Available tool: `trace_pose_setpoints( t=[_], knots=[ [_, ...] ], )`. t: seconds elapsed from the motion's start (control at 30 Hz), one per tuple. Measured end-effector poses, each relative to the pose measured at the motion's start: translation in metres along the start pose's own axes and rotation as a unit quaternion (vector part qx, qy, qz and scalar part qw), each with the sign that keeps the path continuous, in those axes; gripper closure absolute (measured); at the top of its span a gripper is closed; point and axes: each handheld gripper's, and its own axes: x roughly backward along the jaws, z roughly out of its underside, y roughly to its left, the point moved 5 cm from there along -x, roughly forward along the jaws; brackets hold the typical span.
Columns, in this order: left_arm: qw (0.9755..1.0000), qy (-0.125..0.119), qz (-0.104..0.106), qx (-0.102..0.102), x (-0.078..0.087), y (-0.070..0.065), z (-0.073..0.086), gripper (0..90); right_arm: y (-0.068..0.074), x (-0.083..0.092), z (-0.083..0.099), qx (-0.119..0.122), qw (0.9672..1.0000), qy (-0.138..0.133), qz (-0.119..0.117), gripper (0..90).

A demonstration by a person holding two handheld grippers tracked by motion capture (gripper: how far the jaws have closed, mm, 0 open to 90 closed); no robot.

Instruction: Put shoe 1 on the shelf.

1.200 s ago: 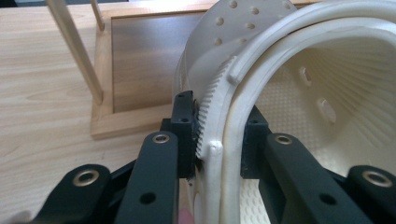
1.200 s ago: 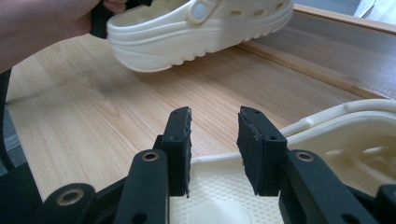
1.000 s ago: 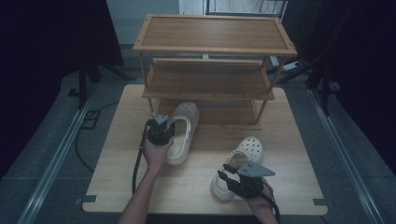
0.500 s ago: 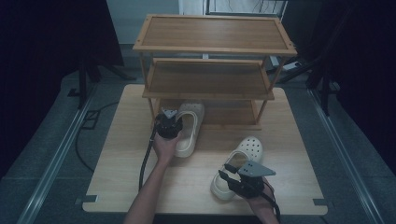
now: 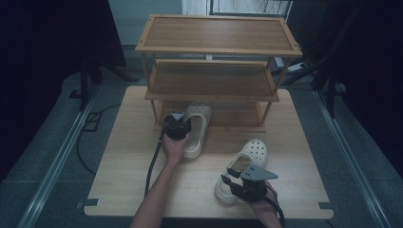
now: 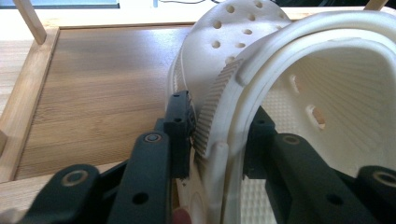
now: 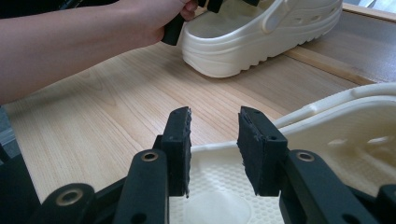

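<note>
Left gripper (image 5: 177, 126): I hold it over the near side wall of the far clog, close to the rack's lowest shelf.
Left jaws: they straddle the clog's side wall, one outside by the ribbed strap end, one inside the shoe. They have just been opening, with the wall between them; the outer pad (image 6: 183, 122) stands a sliver off the ribbed part, so I read the jaws as apart and no longer clamped.
Far clog (image 5: 196, 128): cream, holed over the toe, sole down. Its toe lies on the bottom shelf, its heel out on the desk toward me.
Right gripper (image 5: 247, 183): I hold it at the heel end of the near clog, near the desk's front edge, grey plate on top.
Right jaws: apart, with a plain gap between the pads (image 7: 180, 140). They hang over the near clog's heel opening and grip nothing.
Near clog (image 5: 244, 164): cream, sole down on the desk at my right front, toe pointing away to the rack, well apart from the far clog.
Rack (image 5: 216, 47): wooden, three shelves, standing at the far half of the desk.
Desk (image 5: 128, 156): pale wood, carrying rack and both clogs.
Cable (image 5: 153, 159): black, trailing from my left gripper along my forearm.
</note>
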Motion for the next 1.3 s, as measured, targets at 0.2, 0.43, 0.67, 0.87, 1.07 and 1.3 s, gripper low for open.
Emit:
trace_pose_setpoints(
  t=[0.2, 0.43, 0.67, 0.87, 1.07, 1.3],
  knots=[
    [0.9995, -0.008, 0.029, -0.001, 0.012, -0.006, -0.004, 47.8, 0.002, -0.001, 0.000, 0.002, 1.0000, 0.002, -0.001, 64.3],
    [0.9986, -0.023, 0.046, -0.009, 0.032, -0.016, -0.008, 41.9, 0.003, 0.000, 0.000, 0.006, 1.0000, 0.001, 0.000, 64.2],
    [0.9987, -0.014, 0.049, -0.005, 0.047, -0.013, 0.007, 43.0, 0.004, -0.001, 0.001, 0.007, 1.0000, 0.003, 0.000, 64.1],
    [0.9984, -0.017, 0.051, -0.017, 0.063, -0.013, 0.015, 51.4, 0.005, -0.003, 0.002, 0.008, 1.0000, 0.005, -0.001, 64.1],
    [0.9978, -0.021, 0.051, -0.037, 0.089, -0.013, 0.029, 73.2, 0.007, -0.003, 0.002, 0.010, 0.9999, 0.006, -0.001, 64.0],
    [0.9964, 0.010, 0.072, -0.045, 0.107, -0.016, 0.060, 88.4, 0.008, -0.003, 0.001, 0.011, 0.9999, 0.005, -0.001, 63.9]
  ],
)
